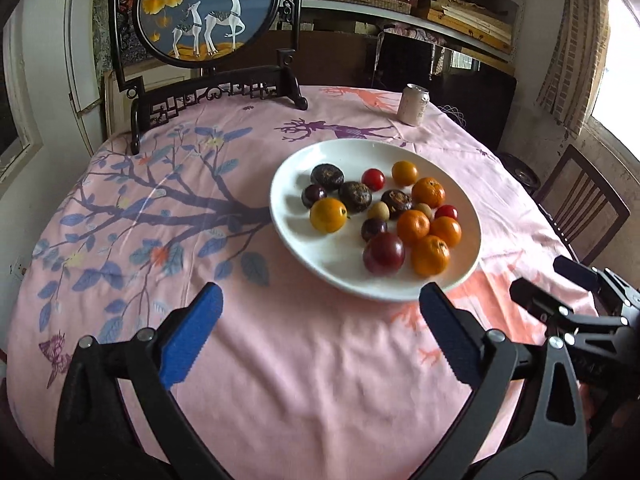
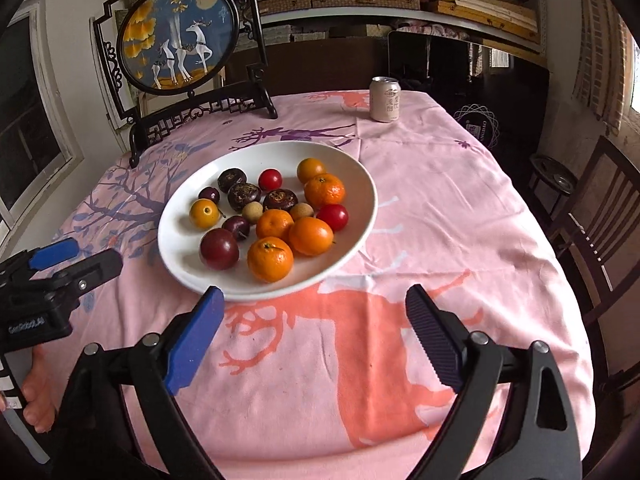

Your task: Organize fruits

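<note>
A white plate (image 1: 400, 292) sits on the pink tablecloth and holds several mixed fruits: orange tangerines (image 1: 430, 255), a large dark red plum (image 1: 383, 253), a yellow fruit (image 1: 328, 215), red cherry tomatoes (image 1: 373, 179) and dark brown fruits (image 1: 327, 176). The plate also shows in the right wrist view (image 2: 360, 216), with a tangerine (image 2: 270, 260) and the plum (image 2: 219, 249) nearest. My left gripper (image 1: 320, 304) is open and empty, just short of the plate's near rim. My right gripper (image 2: 314, 304) is open and empty, at the plate's near edge.
A drink can (image 1: 414, 105) stands at the table's far side and shows in the right wrist view (image 2: 385, 99). A framed deer screen (image 1: 208, 12) stands at the back left. A wooden chair (image 2: 600, 208) is at the right of the table.
</note>
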A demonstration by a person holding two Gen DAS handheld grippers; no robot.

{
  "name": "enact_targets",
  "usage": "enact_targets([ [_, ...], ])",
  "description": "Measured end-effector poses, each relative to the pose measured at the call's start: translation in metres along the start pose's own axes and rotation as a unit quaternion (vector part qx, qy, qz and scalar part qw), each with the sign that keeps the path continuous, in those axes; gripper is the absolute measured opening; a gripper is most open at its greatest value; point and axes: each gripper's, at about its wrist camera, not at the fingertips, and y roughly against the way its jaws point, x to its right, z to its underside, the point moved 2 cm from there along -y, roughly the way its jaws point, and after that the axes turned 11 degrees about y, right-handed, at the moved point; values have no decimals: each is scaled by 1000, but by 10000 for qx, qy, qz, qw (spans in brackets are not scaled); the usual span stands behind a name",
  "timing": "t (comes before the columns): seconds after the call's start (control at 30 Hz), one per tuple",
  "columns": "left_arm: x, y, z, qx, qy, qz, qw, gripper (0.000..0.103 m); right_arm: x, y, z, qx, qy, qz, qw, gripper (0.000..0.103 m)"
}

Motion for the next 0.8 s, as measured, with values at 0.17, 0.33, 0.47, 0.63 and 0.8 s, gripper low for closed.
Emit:
enact_targets([
  [0.17, -5, 13, 28, -138, -38, -180, 9997, 101, -6, 4, 21, -237, 14, 103, 9997, 92],
  [0.33, -11, 21, 34, -110, 93, -258, 9996, 101, -18, 13, 27, -202, 120, -6, 9997, 92],
  [0.47, -11, 28, 35, -8, 123, -277, 9995, 101, -23, 22, 29, -127, 183, -9, 9998, 92],
  [0.63, -7, 32, 35, 56, 57, -296, 9995, 101, -24, 26, 29, -78, 184, -31, 9998, 92],
  [0.8, -5, 32, 34, 56, 16, -275, 9996, 101, -26, 26, 29, -108, 210, -49, 9997, 92],
])
